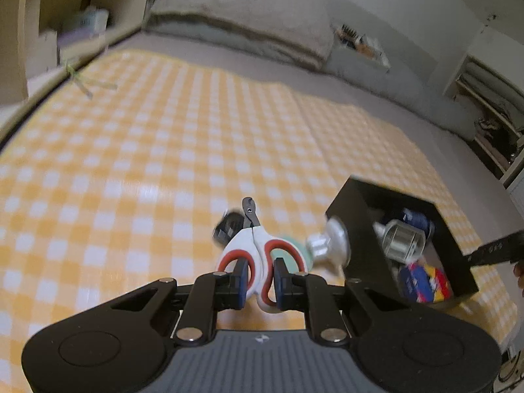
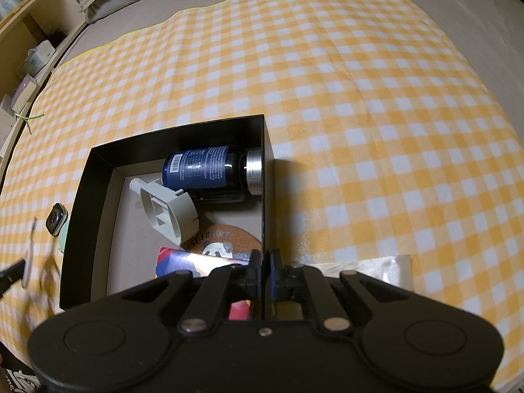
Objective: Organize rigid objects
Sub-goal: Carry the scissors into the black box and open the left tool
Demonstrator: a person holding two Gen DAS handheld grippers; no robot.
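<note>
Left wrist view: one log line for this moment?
left claw: shut on scissors | right claw: shut on box wall | bottle in box

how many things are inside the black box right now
4 visible in the black box: a blue bottle along the far wall, a grey plastic funnel-like part beside it, a cork coaster, and a colourful packet nearest. More may be hidden under the right tool.

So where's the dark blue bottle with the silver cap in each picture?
Left wrist view: the blue bottle shows at the right, tucked at the far side of the black box, behind a clear jar.
Right wrist view: the bottle lies on its side near the middle, against the box's far wall, its silver cap pointing right.
Shared landmark: the black box on the yellow checked cloth.
</note>
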